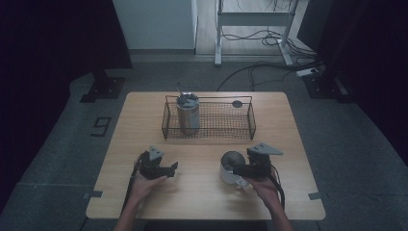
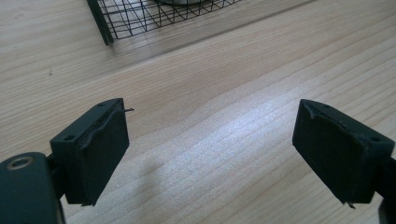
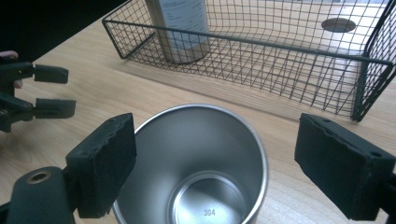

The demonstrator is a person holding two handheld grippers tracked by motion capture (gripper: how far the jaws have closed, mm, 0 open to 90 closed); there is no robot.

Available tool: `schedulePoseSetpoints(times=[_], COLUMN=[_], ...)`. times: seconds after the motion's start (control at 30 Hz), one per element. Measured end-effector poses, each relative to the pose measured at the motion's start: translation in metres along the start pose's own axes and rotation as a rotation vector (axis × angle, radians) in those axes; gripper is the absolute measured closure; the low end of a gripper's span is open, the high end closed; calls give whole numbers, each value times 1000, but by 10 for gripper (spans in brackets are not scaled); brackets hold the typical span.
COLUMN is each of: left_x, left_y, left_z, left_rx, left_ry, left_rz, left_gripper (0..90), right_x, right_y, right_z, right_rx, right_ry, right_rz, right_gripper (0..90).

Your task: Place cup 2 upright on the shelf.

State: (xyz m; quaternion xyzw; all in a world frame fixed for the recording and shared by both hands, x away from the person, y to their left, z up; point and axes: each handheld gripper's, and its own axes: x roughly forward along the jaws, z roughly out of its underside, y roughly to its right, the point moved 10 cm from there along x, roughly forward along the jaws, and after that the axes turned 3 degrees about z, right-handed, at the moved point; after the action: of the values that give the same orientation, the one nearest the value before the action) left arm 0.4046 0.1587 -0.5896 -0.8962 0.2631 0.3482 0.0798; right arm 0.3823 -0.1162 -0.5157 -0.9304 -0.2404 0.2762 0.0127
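Steel cup [image 3: 191,163] standing upright on the desk [image 1: 202,192] just before the wire basket [image 1: 209,120], the right gripper [image 3: 215,158] poised above its rim with jaws apart, unclamped, while the left gripper [image 2: 212,154] waits aside, jaws wide and empty.
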Motion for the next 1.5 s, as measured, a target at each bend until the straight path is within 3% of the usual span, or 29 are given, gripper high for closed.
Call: schedulePoseSetpoints(times=[0.37, 0.83, 0.93, 1.3, 1.5], left_x=[1, 6, 6, 7, 8], left_y=[-2, -4, -3, -2, -1], left_z=[3, 8, 8, 9, 10], left_rx=[-6, -19, -21, -20, -23], left_ry=[-6, -22, -22, -30, -33], left_rz=[1, -5, -1, -3, -2], left_gripper=[108, 109, 109, 124, 124], right_x=[7, 10, 12, 26, 28], right_y=[-12, -15, -16, -14, -14], right_z=[7, 14, 16, 31, 33], right_rx=[-46, -65, -90, -111, -137], right_ry=[-27, -54, -66, -132, -127], right_rz=[-11, -27, -11, 3, -8], right_gripper=[77, 53, 42, 33, 43])
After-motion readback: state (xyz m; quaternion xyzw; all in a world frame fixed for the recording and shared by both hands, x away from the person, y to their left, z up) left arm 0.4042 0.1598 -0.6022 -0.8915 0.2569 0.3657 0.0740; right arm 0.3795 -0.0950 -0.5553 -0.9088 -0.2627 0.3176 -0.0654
